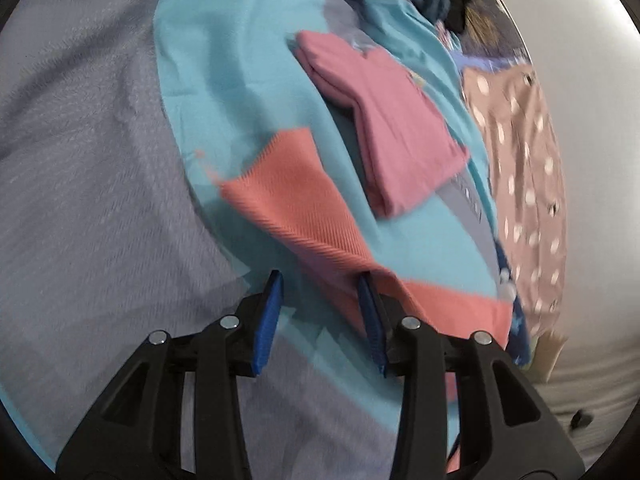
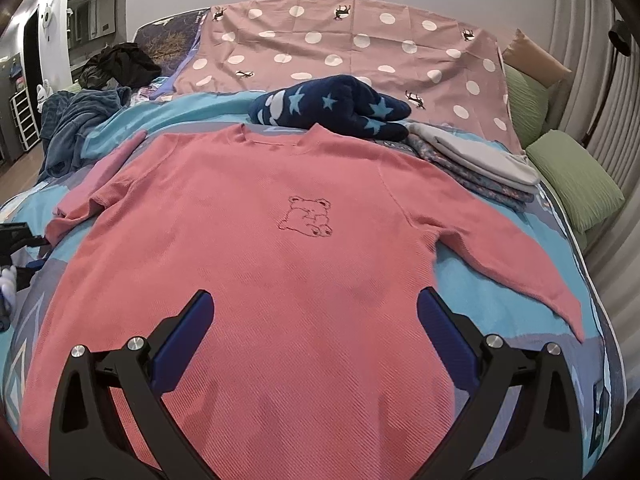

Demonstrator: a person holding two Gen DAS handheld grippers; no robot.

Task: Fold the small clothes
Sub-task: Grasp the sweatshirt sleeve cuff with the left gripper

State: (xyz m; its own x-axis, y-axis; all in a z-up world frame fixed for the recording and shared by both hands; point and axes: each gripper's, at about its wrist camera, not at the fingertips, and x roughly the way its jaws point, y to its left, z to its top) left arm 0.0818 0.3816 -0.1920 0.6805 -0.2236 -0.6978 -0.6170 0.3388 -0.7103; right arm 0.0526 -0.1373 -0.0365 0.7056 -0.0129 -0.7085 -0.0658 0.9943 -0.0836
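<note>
coral sweater (image 2: 280, 248) lies flat, face up, ahead of and under the right gripper (image 2: 314, 332), jaws wide, empty. left gripper (image 1: 320, 304) part open at the sleeve (image 1: 296, 208), which lies beside its right pad, not pinched. pinch sleeve at cuff, fold it flat across the chest

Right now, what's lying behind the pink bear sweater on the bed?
Just past the sweater collar sits a rolled navy star blanket, with a stack of folded clothes to its right and a polka-dot sheet beyond. What lies under the blanket is covered.
</note>
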